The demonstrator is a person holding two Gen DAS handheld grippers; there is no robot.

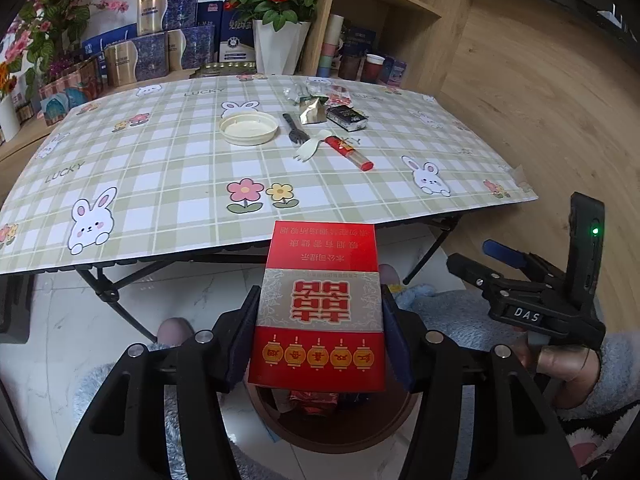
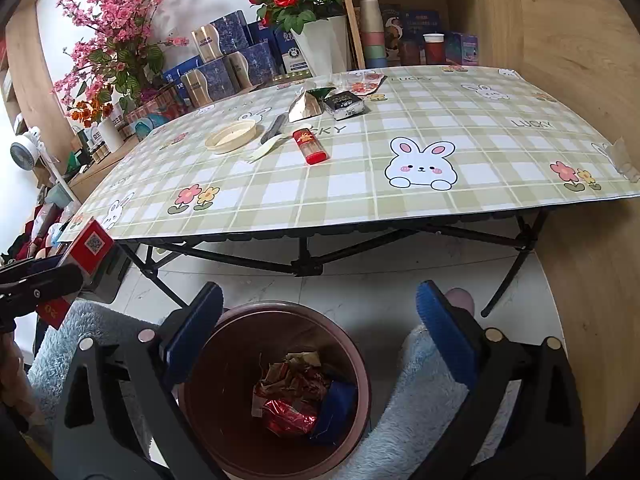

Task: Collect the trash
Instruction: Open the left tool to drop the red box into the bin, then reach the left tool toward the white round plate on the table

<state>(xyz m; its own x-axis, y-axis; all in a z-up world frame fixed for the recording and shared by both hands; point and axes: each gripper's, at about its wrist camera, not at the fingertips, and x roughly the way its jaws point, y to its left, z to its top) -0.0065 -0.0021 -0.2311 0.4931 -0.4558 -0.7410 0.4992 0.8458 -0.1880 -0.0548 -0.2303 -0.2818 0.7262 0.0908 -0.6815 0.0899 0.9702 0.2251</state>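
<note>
Left gripper [image 1: 320, 320] clamps a red cigarette pack [image 1: 320, 304] above the brown bin [image 2: 276, 392]; release squarely over its mouth. Right gripper [image 2: 320, 344] gapes empty. Lighter [image 2: 310, 146], forks and wrappers wait mid-table.

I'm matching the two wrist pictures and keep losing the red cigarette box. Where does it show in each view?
Left wrist: the red cigarette box fills the lower centre, between the left gripper fingers, above the bin.
Right wrist: it shows small at the far left edge, in front of the table's near corner.
Shared landmark: the red lighter lying on the tablecloth beside the white fork.
</note>
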